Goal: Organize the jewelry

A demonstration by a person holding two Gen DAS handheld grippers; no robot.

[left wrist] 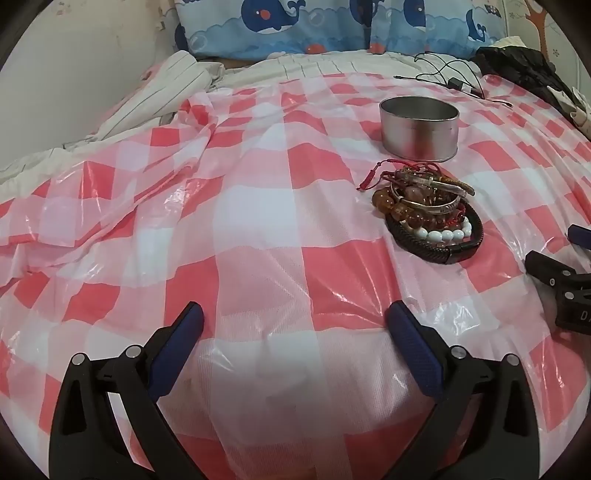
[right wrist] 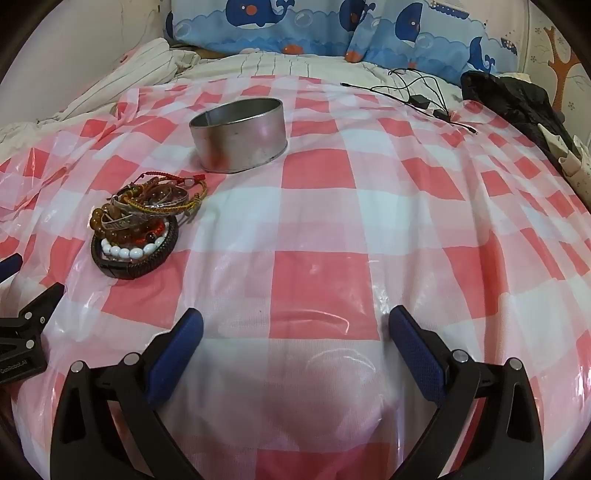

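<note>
A pile of bracelets lies on the red-and-white checked plastic sheet: amber beads, white beads, silver bangles, red cords and a black braided band. Just behind it stands an open round metal tin. My left gripper is open over bare sheet, below and left of the pile. In the right wrist view the pile and the tin sit to the upper left, and my right gripper is open with nothing between its fingers. Each gripper shows at the edge of the other's view.
Whale-print pillows and a striped blanket lie at the back. A black cable with a small adapter and dark clothing rest at the back right. A wall is on the left.
</note>
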